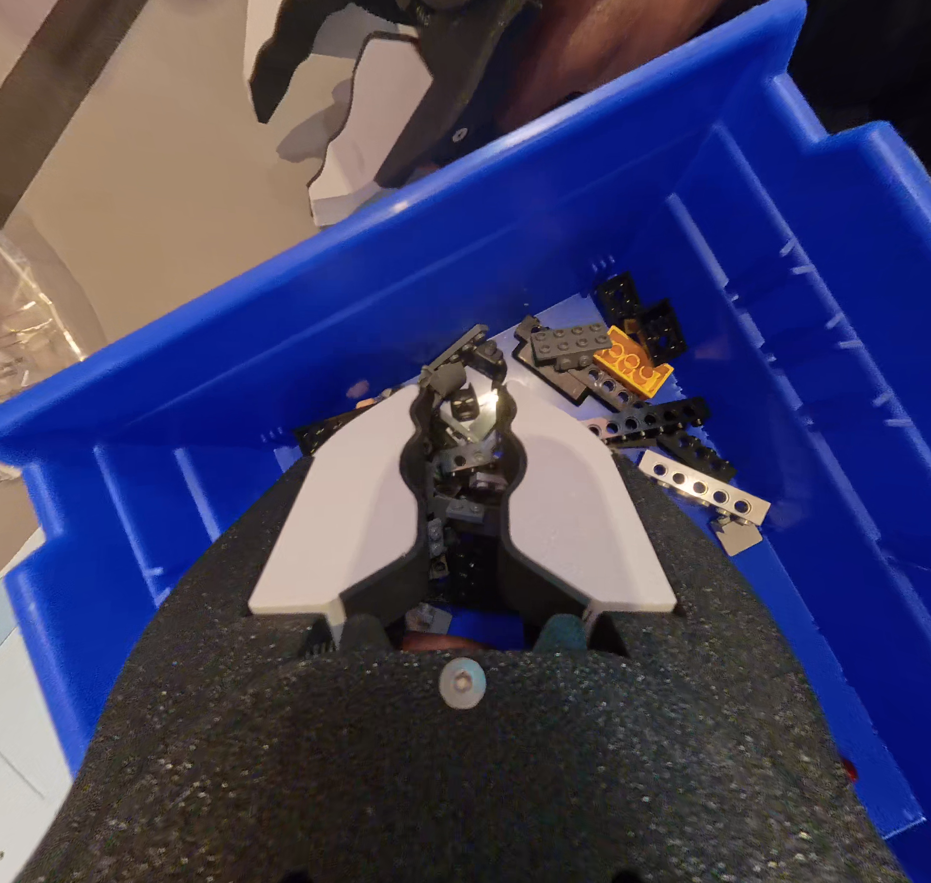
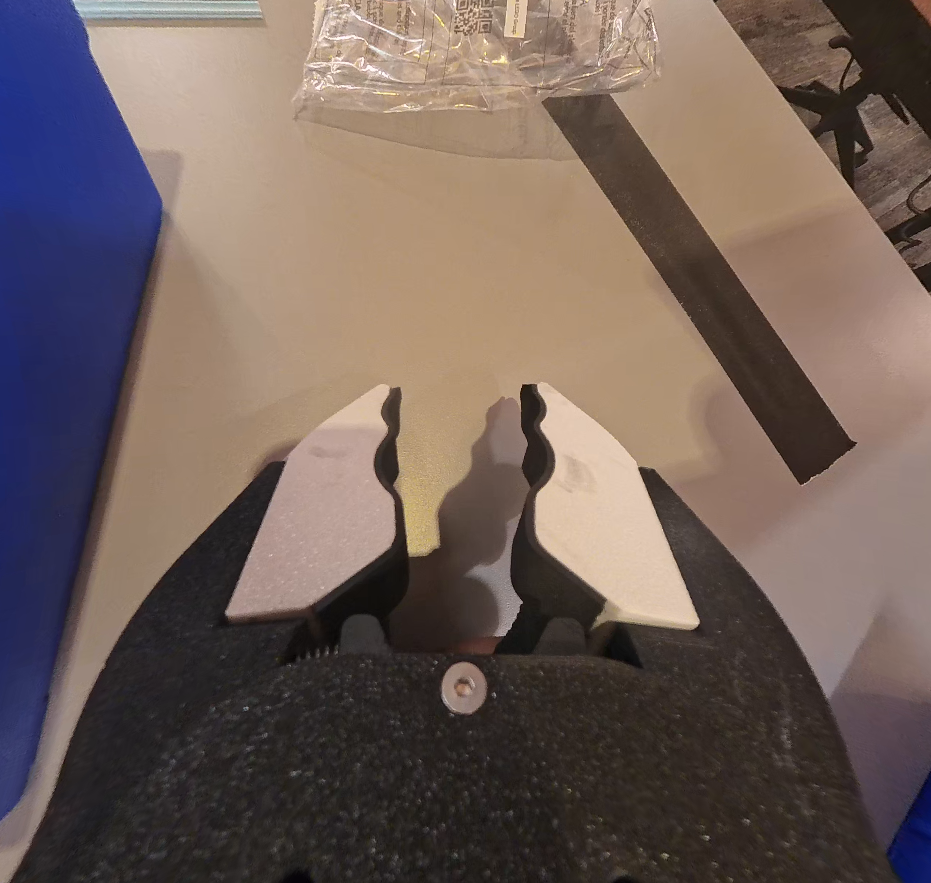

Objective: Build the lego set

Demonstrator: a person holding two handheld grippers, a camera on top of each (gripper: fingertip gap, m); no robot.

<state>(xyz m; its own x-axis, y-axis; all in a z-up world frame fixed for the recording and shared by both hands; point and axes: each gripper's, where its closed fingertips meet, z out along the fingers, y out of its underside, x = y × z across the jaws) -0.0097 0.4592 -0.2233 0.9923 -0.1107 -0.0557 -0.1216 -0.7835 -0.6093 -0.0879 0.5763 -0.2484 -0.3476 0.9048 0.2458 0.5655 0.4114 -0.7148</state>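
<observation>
Bare table (image 2: 403,264) lies open ahead of the right gripper (image 2: 461,395); blue bin (image 2: 60,254) walls its left, plastic bag (image 2: 478,37) farther ahead.

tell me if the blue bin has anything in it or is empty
Not empty: the blue bin holds loose building bricks, among them an orange brick, a grey holed beam and black plates.

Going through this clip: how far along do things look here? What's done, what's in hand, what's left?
Done: loose bricks already lie in the blue bin. In hand: the left hand-held gripper reaches into the bin, its fingers around a dark masked figure; whether they press it is unclear. Left: the right hand-held gripper is open and bare over the table, short of a clear plastic bag.
</observation>
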